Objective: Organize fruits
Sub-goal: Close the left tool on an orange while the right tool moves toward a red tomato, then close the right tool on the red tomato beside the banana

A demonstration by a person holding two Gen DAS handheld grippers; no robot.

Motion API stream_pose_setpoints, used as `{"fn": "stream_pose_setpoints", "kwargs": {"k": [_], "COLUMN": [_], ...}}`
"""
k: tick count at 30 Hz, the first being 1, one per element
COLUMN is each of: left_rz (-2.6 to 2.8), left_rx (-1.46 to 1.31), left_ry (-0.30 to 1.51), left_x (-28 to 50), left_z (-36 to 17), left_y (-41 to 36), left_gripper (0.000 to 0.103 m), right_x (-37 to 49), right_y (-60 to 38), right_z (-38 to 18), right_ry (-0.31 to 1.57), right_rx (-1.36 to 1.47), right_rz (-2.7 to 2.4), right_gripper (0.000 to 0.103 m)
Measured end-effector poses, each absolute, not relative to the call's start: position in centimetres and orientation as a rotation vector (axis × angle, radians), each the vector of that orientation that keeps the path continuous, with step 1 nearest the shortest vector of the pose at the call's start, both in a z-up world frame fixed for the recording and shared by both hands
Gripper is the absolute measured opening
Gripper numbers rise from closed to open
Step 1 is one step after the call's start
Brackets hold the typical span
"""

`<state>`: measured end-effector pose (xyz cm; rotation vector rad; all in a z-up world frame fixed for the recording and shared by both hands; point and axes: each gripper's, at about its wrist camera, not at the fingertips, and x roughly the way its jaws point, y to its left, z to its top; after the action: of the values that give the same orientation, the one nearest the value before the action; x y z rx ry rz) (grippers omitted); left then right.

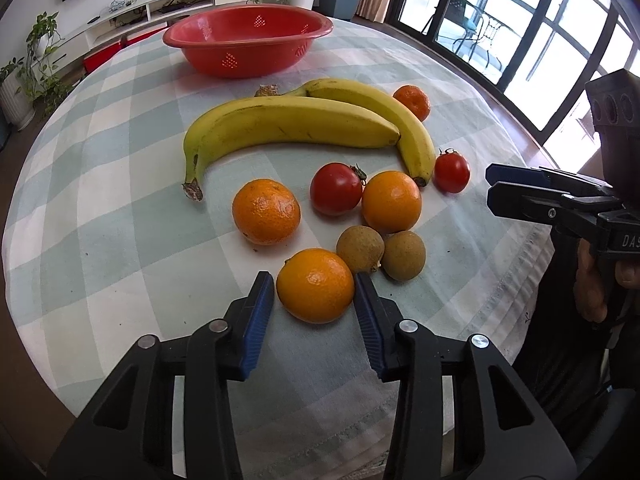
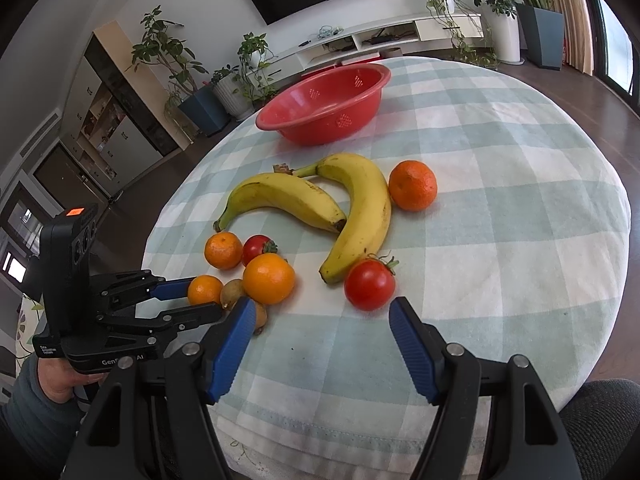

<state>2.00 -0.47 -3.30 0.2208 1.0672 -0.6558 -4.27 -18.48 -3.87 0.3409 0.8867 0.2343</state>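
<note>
Fingers [image 1: 260,312] of left gripper [image 1: 314,300] spread, flanking nearest orange [image 1: 315,285]; right gripper [image 2: 322,326] spread.

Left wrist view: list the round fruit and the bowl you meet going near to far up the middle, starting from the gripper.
Left gripper → nearest orange between its fingers → brown fruit → left orange → tomato → far small orange → red bowl.
</note>
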Motion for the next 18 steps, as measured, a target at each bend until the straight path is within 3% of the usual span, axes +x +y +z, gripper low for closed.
{"fn": "stream_pose_setpoints", "kwargs": {"k": [18], "left_rz": [-0.680], "left_rx": [0.172], "left_ry": [1.061], "left_x": [1.6], "left_z": [-3.4], "left_y": [0.2], "left_gripper": [0.036], "right_x": [-3.6], "right_y": [-18.4], "right_z": [-4.5], "right_ry": [0.927], "right_rx": [0.298], "right_rz": [0.176], "right_gripper": [0.073]}}
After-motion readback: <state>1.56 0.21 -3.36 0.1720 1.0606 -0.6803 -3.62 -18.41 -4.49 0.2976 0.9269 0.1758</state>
